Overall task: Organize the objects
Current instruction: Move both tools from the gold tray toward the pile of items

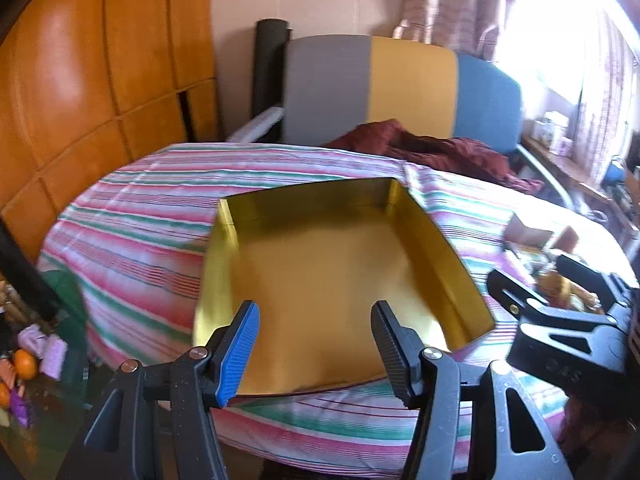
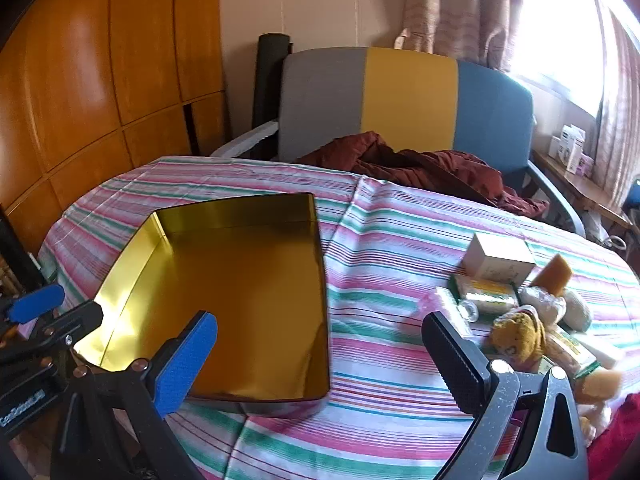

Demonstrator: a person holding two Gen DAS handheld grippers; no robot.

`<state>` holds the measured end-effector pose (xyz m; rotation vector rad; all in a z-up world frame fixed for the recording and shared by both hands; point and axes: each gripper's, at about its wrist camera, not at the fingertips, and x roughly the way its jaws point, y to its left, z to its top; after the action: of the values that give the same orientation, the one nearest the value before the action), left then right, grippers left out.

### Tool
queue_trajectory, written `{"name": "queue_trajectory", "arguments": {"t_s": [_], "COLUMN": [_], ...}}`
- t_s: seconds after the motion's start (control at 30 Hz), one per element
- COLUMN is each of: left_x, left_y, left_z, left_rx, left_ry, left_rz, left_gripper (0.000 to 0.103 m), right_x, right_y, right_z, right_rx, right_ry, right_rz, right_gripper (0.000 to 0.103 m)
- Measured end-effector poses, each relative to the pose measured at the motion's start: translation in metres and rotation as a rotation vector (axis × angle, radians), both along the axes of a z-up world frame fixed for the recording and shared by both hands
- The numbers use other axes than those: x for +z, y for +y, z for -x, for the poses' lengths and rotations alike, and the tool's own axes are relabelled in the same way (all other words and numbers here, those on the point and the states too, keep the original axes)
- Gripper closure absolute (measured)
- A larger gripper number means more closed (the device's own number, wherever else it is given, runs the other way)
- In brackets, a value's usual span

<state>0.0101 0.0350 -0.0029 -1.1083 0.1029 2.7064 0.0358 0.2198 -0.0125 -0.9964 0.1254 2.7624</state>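
1. The shallow gold-lined rectangular metal tin (image 2: 240, 300) lies empty on the pink-and-green striped cloth (image 2: 400, 280), lid off, apparently ready to receive things.
2. Well apart to its right sits a loose cluster of small items (image 2: 520, 304): a white carton, wrapped packets, a yellow plush toy; these look like what must go in.
3. The left gripper (image 1: 314, 344) hovers over the tin's near edge, jaws half apart, holding nothing.
4. The right gripper (image 2: 320, 356) stands wide and empty between tin and cluster; likely poised to pick.

Home: wardrobe (image 2: 100, 80), curtains (image 2: 452, 4), armchair (image 2: 408, 100)
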Motion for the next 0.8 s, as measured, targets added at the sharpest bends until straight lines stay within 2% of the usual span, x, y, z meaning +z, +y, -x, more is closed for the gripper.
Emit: {"name": "queue_trajectory", "arguments": {"t_s": [0.17,0.3,0.43,0.5,0.7,0.8], "left_x": [-0.004,-0.004,-0.001,-0.001,-0.004,-0.008], "left_y": [0.011,0.028,0.040,0.046,0.080,0.102], "left_z": [0.002,0.001,0.004,0.007,0.012,0.011], "left_rx": [-0.098,-0.143,-0.192,-0.225,-0.338,-0.410], "left_ry": [-0.052,-0.035,-0.042,-0.061,-0.132,-0.167], "left_rz": [-0.075,-0.034,-0.043,-0.056,-0.062,-0.047], "left_gripper": [0.044,0.044,0.044,0.044,0.032,0.032], "right_x": [-0.002,-0.002,-0.001,-0.002,-0.006,-0.008], "right_y": [0.018,0.030,0.045,0.052,0.087,0.110], "right_z": [-0.004,-0.008,-0.017,-0.022,-0.043,-0.061], "right_rx": [-0.043,-0.079,-0.128,-0.147,-0.219,-0.269], "right_ry": [-0.015,-0.028,-0.035,-0.040,-0.065,-0.078], "right_rz": [0.000,-0.007,-0.027,-0.031,-0.016,-0.007], "right_gripper": [0.000,0.000,0.000,0.000,0.000,0.000]}}
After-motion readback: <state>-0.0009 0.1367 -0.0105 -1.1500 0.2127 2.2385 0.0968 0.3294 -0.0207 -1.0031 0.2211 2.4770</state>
